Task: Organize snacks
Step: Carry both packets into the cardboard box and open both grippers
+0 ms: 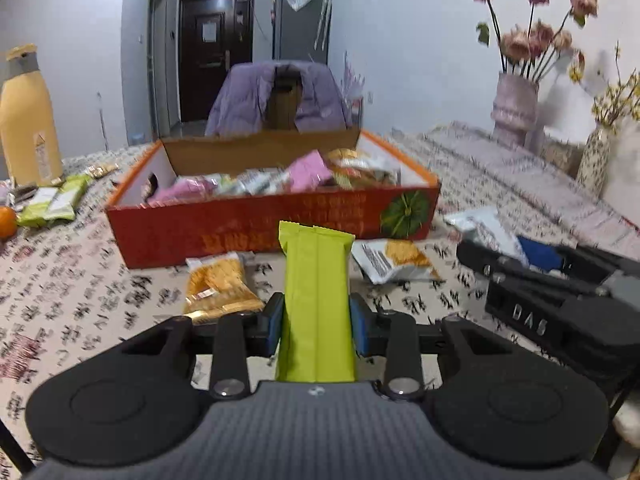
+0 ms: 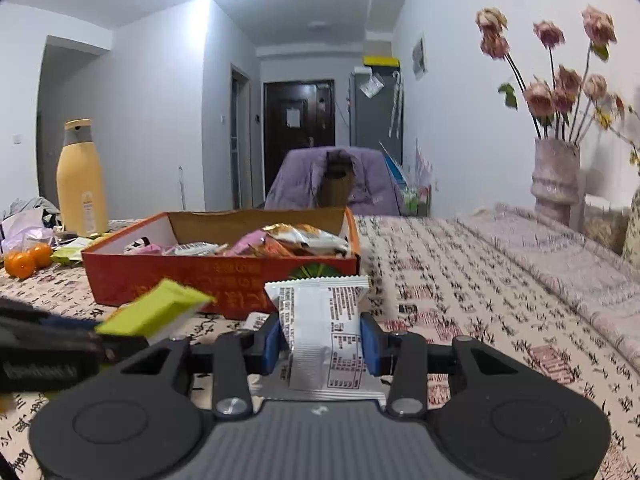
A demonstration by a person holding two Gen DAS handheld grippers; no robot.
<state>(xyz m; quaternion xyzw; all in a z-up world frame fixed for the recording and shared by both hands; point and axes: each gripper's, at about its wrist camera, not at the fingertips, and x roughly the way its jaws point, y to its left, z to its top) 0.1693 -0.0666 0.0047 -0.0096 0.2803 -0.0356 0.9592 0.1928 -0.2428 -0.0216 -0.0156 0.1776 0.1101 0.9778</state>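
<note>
The tabletop carries the red snack box, already heaped with packets, so anything dropped near its front wall may slide back out. The left tool is closed on a green bar, and the right tool pinches a white packet; both are held short of the box. Both wrappers look slick and thinly gripped, and the tools sit close enough to collide

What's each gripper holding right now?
Left gripper: closed on the green snack bar.
Right gripper: closed on the white snack packet.
</note>
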